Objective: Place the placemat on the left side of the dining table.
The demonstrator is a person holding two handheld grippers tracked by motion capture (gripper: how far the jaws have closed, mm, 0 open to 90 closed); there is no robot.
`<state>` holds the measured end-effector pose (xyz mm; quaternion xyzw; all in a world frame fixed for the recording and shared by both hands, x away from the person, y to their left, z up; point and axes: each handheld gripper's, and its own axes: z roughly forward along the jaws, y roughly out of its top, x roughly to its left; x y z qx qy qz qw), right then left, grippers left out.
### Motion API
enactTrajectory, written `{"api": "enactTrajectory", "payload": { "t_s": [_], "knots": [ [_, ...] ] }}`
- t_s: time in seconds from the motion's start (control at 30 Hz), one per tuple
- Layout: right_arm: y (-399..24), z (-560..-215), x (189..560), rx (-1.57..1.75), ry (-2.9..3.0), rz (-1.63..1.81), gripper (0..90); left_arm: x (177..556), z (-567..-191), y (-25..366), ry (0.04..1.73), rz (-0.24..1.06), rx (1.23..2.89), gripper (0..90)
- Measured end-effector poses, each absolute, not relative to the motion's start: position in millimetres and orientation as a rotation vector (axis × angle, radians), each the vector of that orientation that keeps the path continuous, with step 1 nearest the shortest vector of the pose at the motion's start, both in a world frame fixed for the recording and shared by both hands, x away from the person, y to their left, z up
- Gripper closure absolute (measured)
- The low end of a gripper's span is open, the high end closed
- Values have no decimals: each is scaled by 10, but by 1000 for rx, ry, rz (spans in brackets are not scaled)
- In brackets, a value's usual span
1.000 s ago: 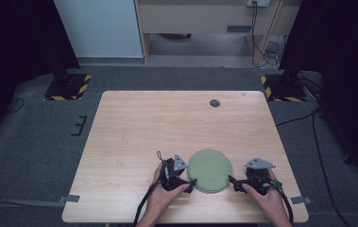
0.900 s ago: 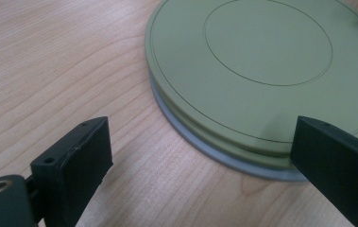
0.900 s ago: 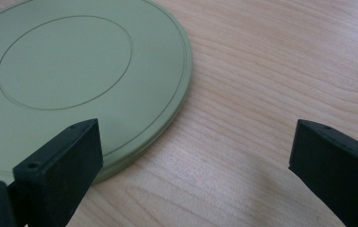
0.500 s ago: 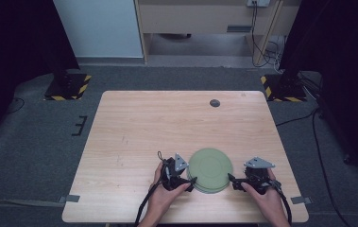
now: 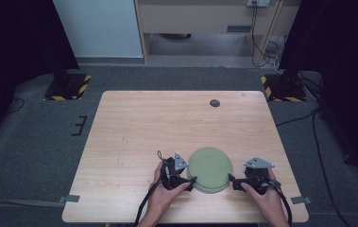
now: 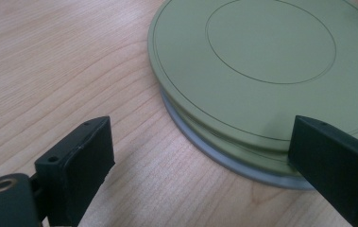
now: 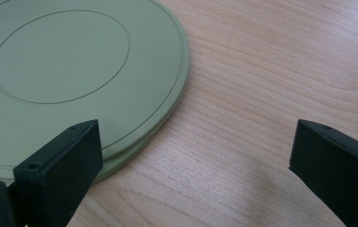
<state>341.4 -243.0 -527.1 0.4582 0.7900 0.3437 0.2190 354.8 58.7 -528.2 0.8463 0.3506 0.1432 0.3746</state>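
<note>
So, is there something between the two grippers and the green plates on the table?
Nothing visible. The left gripper and right gripper sit open at opposite edges of the stack of green plates, with only bare wooden table beside them. The small dark disc lies far away.

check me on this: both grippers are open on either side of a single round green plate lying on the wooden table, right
Not quite: it is a stack, not a single round green plate. The left gripper view shows a green plate lying on another, with a grey rim beneath. The rest holds: left gripper and right gripper stand open either side, on the wooden table.
</note>
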Motion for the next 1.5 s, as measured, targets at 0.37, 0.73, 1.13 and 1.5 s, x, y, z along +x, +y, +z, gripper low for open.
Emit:
{"api": "enactTrajectory", "payload": {
  "t_s": [0.37, 0.73, 1.13, 1.5],
  "knots": [
    [-2403, -5287, 3490, 1295, 2142, 944, 13, 3655, -5235, 560, 877, 392, 2212, 76],
    [-2392, -5289, 3459, 1273, 2163, 939, 48, 3637, -5258, 582, 889, 391, 2178, 92],
    [-2379, -5306, 3522, 1292, 2132, 940, 38, 3711, -5245, 582, 887, 386, 2185, 115],
    [-2370, -5318, 3570, 1298, 2117, 942, 34, 3804, -5237, 589, 893, 377, 2193, 120]
  ]
}}
